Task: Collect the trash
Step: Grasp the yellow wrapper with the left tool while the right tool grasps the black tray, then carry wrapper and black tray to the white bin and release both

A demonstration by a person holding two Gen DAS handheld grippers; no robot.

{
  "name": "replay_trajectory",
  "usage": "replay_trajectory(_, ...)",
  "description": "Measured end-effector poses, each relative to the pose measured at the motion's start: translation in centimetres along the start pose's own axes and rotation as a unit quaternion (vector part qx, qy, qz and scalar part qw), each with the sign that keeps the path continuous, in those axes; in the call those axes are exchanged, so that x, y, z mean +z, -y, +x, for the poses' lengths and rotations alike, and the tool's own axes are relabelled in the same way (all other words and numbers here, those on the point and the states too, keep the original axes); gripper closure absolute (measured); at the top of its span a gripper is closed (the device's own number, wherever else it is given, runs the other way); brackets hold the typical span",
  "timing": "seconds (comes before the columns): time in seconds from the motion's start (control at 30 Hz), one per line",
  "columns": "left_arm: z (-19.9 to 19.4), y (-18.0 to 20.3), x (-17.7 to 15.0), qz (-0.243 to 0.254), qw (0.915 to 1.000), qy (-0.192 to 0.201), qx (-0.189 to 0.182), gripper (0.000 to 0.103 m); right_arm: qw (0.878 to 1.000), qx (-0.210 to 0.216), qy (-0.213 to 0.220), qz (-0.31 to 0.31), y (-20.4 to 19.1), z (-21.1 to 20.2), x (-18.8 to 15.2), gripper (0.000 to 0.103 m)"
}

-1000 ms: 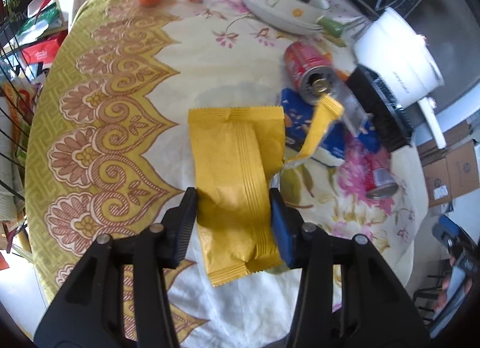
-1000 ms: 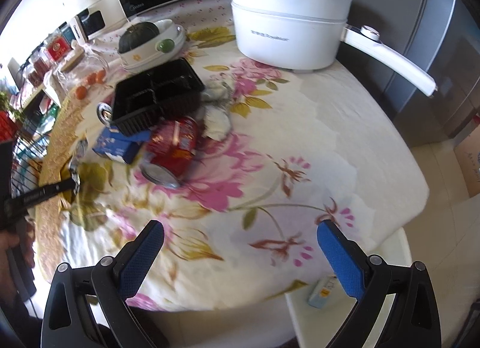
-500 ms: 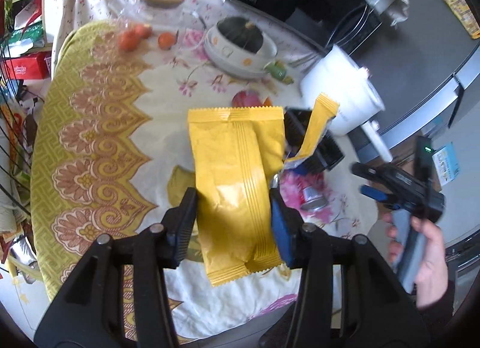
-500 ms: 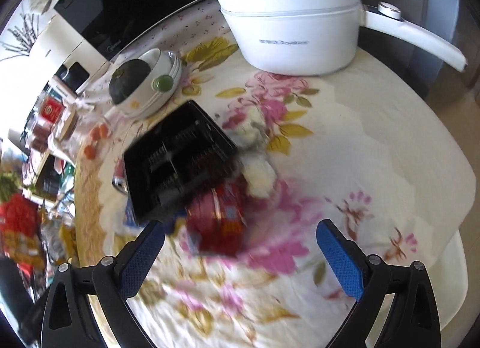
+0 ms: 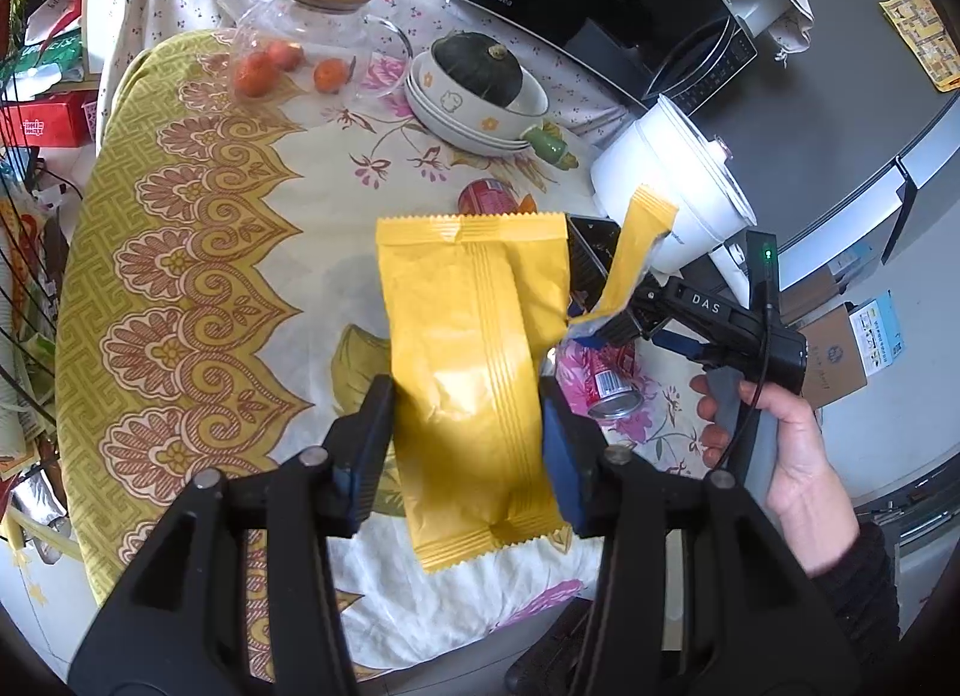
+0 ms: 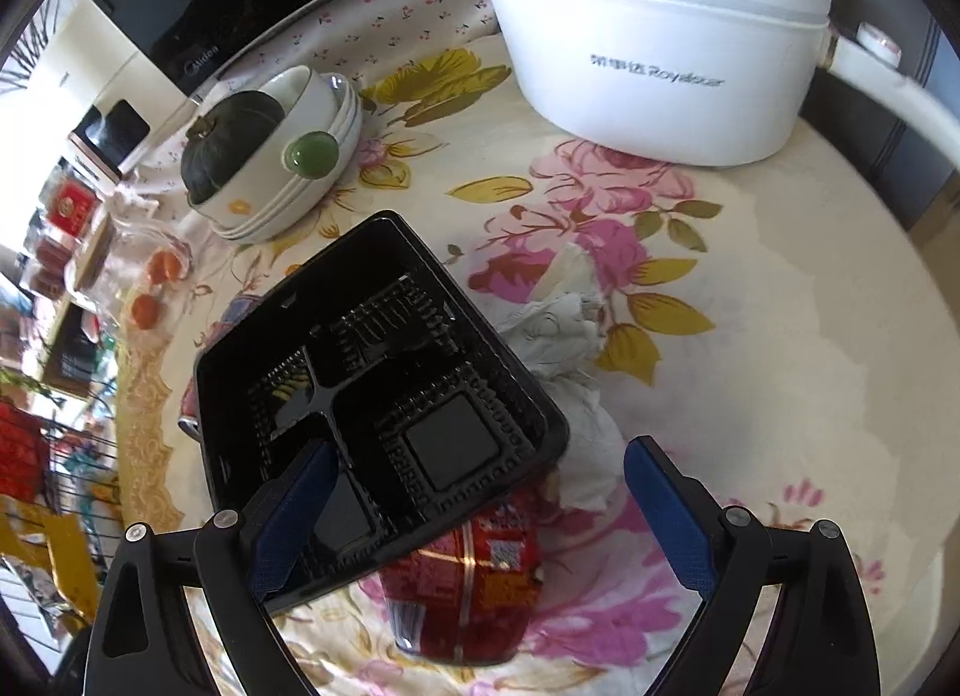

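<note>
Left gripper [image 5: 468, 444] clamped on the yellow wrapper [image 5: 474, 354], held above the table [image 5: 198, 276]. Right gripper [image 6: 474, 510] jaws wide apart (just narrowed slightly), gripping nothing, over the black tray's [image 6: 372, 372] near edge; red can [image 6: 474, 588] below between them.

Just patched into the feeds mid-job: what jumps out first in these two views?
The big yellow snack wrapper fills the middle of the left wrist view, clamped in the left gripper above the table. In the right wrist view, the open right gripper hangs over a black compartment tray lying partly on a crushed red can, with crumpled tissue beside them.
</note>
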State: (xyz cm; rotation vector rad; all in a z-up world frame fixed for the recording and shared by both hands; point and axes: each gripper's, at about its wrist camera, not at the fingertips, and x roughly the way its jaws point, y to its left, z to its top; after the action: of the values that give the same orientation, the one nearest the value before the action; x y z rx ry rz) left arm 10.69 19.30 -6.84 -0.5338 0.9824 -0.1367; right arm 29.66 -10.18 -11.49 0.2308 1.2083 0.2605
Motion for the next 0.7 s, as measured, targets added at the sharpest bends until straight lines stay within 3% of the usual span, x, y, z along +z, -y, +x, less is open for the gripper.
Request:
replay_trajectory(0.27,0.5,0.0,0.0,0.001,0.9999,-0.006,0.012,0.054,0.999,0.023,0.025,-0.023,0.1,0.3,0.6,0.007)
replay_trajectory(0.4,0.9,0.3,0.1,0.006,0.9998,-0.009,0.017,0.054,0.998,0.044,0.024,-0.037,0.1,0.1,0.5,0.041)
replay_trajectory(0.7,1.6,2.3,-0.3,0.029,0.9993,-0.015,0.016,0.054,0.996,0.060,0.056,-0.041,2.5,-5.1,-1.2,0.042)
